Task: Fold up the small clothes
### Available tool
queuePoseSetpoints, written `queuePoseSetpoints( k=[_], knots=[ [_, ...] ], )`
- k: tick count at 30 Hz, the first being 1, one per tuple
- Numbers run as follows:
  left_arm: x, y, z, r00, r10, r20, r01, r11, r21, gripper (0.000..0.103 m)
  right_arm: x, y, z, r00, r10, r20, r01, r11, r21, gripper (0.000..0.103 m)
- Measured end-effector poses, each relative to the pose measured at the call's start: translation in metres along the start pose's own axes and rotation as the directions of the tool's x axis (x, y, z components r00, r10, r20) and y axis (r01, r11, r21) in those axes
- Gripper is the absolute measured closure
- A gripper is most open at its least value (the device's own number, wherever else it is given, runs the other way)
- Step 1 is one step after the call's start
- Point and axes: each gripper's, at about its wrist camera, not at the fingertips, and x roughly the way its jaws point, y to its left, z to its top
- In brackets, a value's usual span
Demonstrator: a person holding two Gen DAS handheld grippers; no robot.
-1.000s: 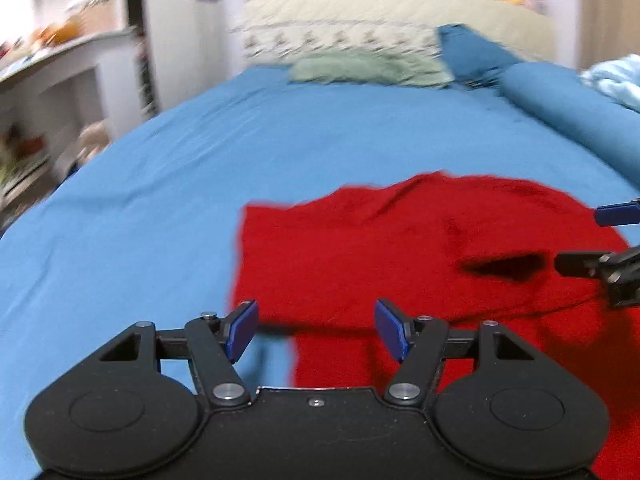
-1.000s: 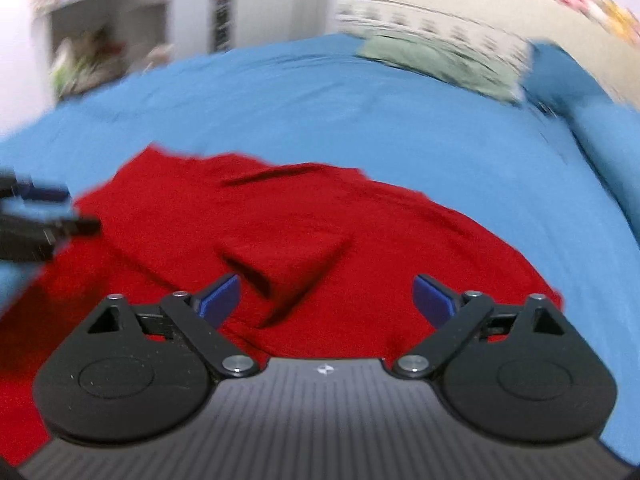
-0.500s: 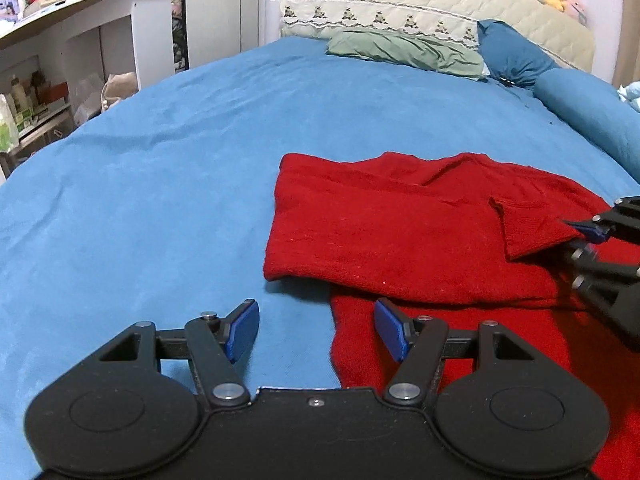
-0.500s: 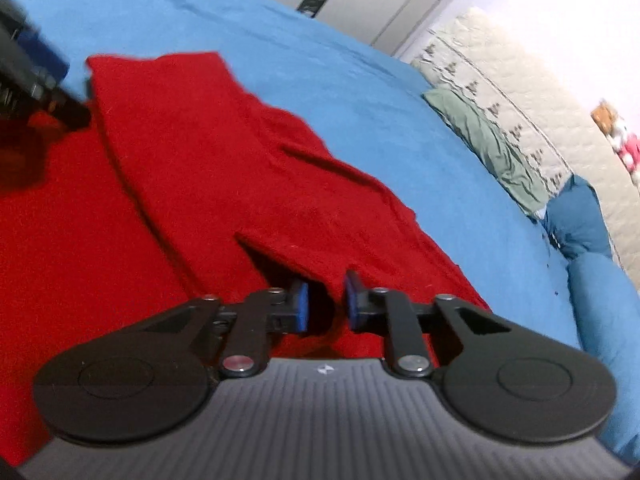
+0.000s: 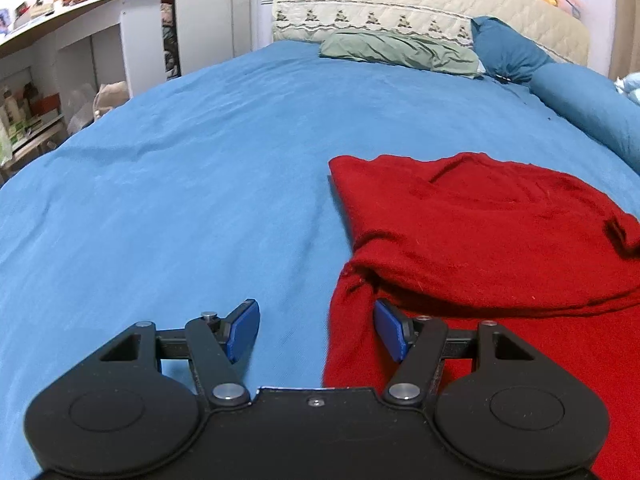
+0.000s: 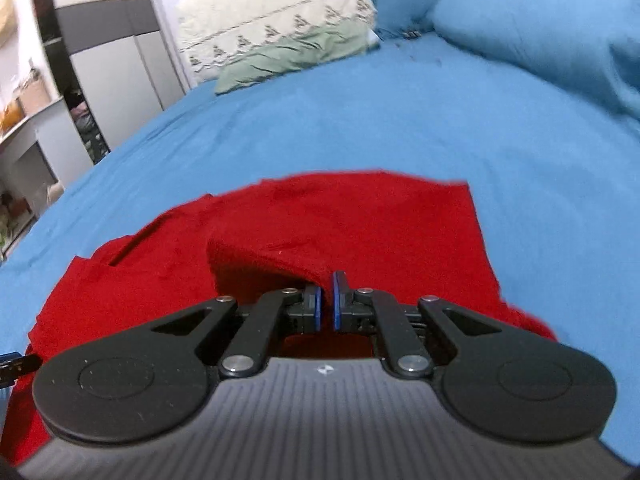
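Observation:
A red knit sweater (image 5: 492, 236) lies partly folded on the blue bedsheet (image 5: 180, 184). In the left wrist view my left gripper (image 5: 316, 334) is open and empty, its right pad (image 5: 390, 336) over the sweater's near left edge. In the right wrist view the sweater (image 6: 372, 216) fills the middle, and my right gripper (image 6: 325, 300) is shut on a raised fold of it (image 6: 280, 258), lifting that flap off the layer below. The left gripper's tip shows at the far left edge of the right wrist view (image 6: 12, 364).
A green pillow (image 5: 400, 50), blue pillows (image 5: 508, 50) and a quilted headboard (image 5: 420, 4) with plush toys stand at the bed's far end. A blue bolster (image 5: 588, 108) lies at the right. White shelves (image 5: 60, 80) and a wardrobe stand off the left edge.
My right gripper closed on a sweater fold and has carried it, swinging toward the headboard. My left gripper has shifted left, staying open.

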Motion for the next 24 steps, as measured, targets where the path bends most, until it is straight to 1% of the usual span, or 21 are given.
queuePoseSetpoints(
  k=[1,3,5,6,7,8,9,10,11,12,14,17,19,20,22,24],
  knots=[
    [0.002,-0.002,0.000,1.000,0.002,0.004,-0.002,1.000,0.012,0.038,0.001,-0.002,-0.002,1.000,-0.001,-0.003,0.001,1.000,-0.001,0.082],
    [0.004,-0.004,0.003,1.000,0.000,0.015,0.000,0.999,0.035,0.042,-0.002,-0.004,-0.004,1.000,0.002,0.021,-0.002,1.000,-0.009,0.081],
    [0.006,-0.007,0.005,1.000,-0.012,0.023,0.010,0.998,0.061,0.048,-0.002,-0.001,-0.005,1.000,-0.015,0.024,0.016,0.998,-0.054,0.075],
    [0.007,-0.009,0.005,0.999,-0.019,0.025,0.017,0.997,0.075,0.058,-0.001,0.004,-0.005,1.000,-0.024,0.015,0.025,0.995,-0.094,0.072],
    [0.008,-0.009,0.006,0.999,-0.031,0.026,0.028,0.995,0.091,0.071,0.000,0.009,-0.005,1.000,-0.024,0.012,0.025,0.992,-0.127,0.064],
    [0.008,-0.012,0.006,0.999,-0.046,0.024,0.044,0.993,0.108,0.078,-0.002,0.013,-0.007,1.000,-0.025,0.020,0.028,0.986,-0.166,0.053],
    [0.009,-0.014,0.006,0.998,-0.056,0.022,0.053,0.991,0.122,0.089,-0.006,0.017,-0.008,0.999,-0.033,0.029,0.038,0.979,-0.200,0.047],
    [0.009,-0.016,0.006,0.998,-0.055,0.025,0.051,0.989,0.139,0.090,-0.007,0.022,-0.009,0.998,-0.043,0.039,0.051,0.971,-0.234,0.041],
    [0.009,-0.019,0.006,0.998,-0.050,0.030,0.045,0.986,0.158,0.092,-0.008,0.026,-0.011,0.997,-0.051,0.051,0.063,0.961,-0.270,0.041],
    [0.008,-0.020,0.006,0.998,-0.052,0.033,0.046,0.984,0.170,0.096,-0.010,0.031,-0.012,0.997,-0.054,0.060,0.070,0.949,-0.308,0.041],
    [0.004,-0.019,0.005,0.999,-0.039,0.038,0.032,0.985,0.172,0.097,-0.010,0.040,-0.014,0.996,-0.058,0.073,0.081,0.927,-0.366,0.040],
    [-0.004,-0.009,0.000,1.000,-0.009,0.021,0.007,0.994,0.105,0.098,-0.012,0.052,-0.018,0.992,-0.067,0.104,0.108,0.879,-0.465,0.040],
    [-0.004,-0.004,-0.010,1.000,0.017,0.005,-0.017,0.997,0.071,0.098,-0.010,0.057,-0.020,0.992,-0.063,0.111,0.111,0.854,-0.508,0.040],
    [-0.003,-0.002,-0.015,1.000,0.013,0.006,-0.013,0.999,0.053,0.098,-0.008,0.059,-0.022,0.992,-0.059,0.111,0.109,0.843,-0.526,0.040],
    [-0.006,-0.001,-0.018,1.000,0.012,0.022,-0.013,0.999,0.041,0.098,-0.007,0.062,-0.024,0.992,-0.054,0.110,0.106,0.826,-0.554,0.040],
    [-0.010,-0.003,-0.013,1.000,0.014,0.025,-0.015,0.999,0.039,0.098,-0.004,0.064,-0.025,0.992,-0.054,0.113,0.110,0.804,-0.585,0.040]
  ],
)
